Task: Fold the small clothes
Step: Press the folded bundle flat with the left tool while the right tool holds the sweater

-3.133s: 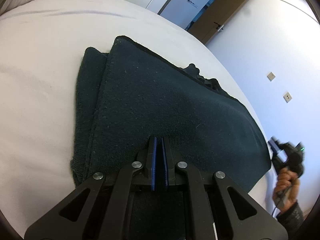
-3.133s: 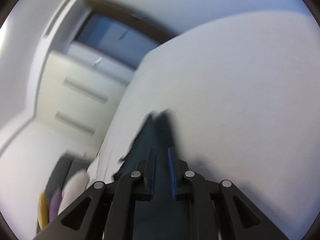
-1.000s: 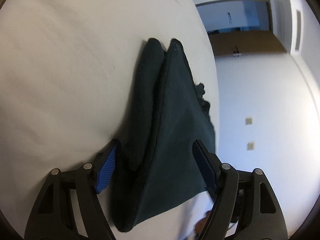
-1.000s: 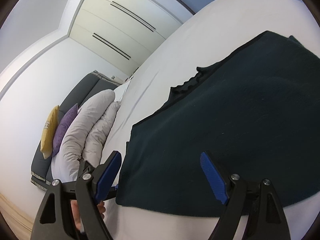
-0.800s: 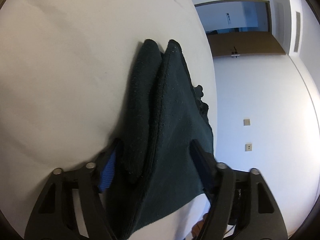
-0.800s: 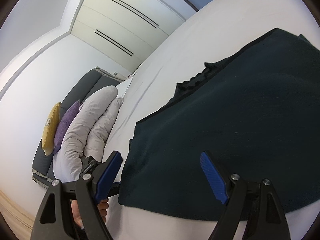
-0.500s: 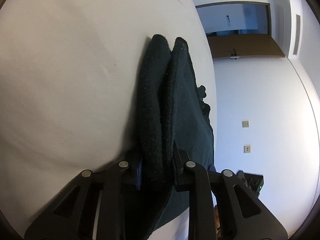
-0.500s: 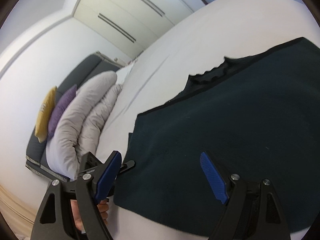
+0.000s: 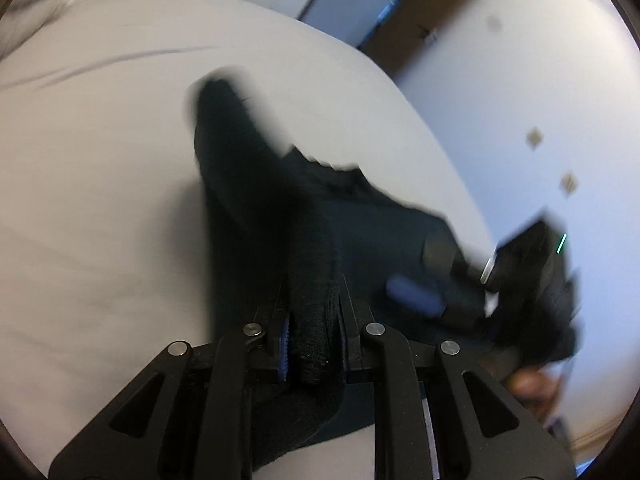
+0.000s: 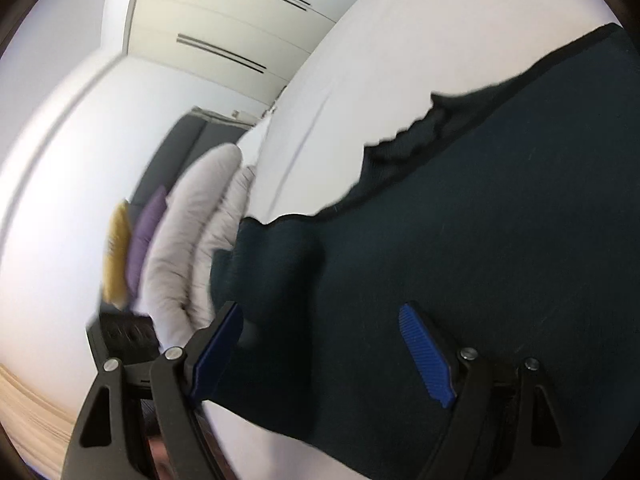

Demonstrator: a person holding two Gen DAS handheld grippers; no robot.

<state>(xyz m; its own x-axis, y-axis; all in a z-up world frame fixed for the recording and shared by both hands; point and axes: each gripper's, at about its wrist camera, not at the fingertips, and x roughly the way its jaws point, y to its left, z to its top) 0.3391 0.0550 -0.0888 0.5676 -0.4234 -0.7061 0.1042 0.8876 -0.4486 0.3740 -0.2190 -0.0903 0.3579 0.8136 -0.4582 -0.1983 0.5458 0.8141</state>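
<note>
A dark green knit garment (image 9: 272, 216) lies folded on a white bed (image 9: 100, 200). My left gripper (image 9: 313, 340) is shut on the garment's thick folded edge, which bunches between the blue pads and rises off the bed. In the right wrist view the same garment (image 10: 480, 240) spreads across the bed, its near-left corner lifted. My right gripper (image 10: 324, 344) is open, its blue pads on either side of the garment's near edge. The right gripper also shows blurred in the left wrist view (image 9: 460, 284), over the garment.
Grey-white pillows (image 10: 200, 232), a purple cushion (image 10: 144, 232) and a yellow cushion (image 10: 116, 252) lie at the bed's head. White wardrobe doors (image 10: 240, 32) stand beyond. A brown door (image 9: 432, 16) and a wall with sockets (image 9: 532, 136) are at the far side.
My left gripper closed on the folded edge and now lifts it, swinging the view. The right gripper stayed open and moved closer over the garment's near edge.
</note>
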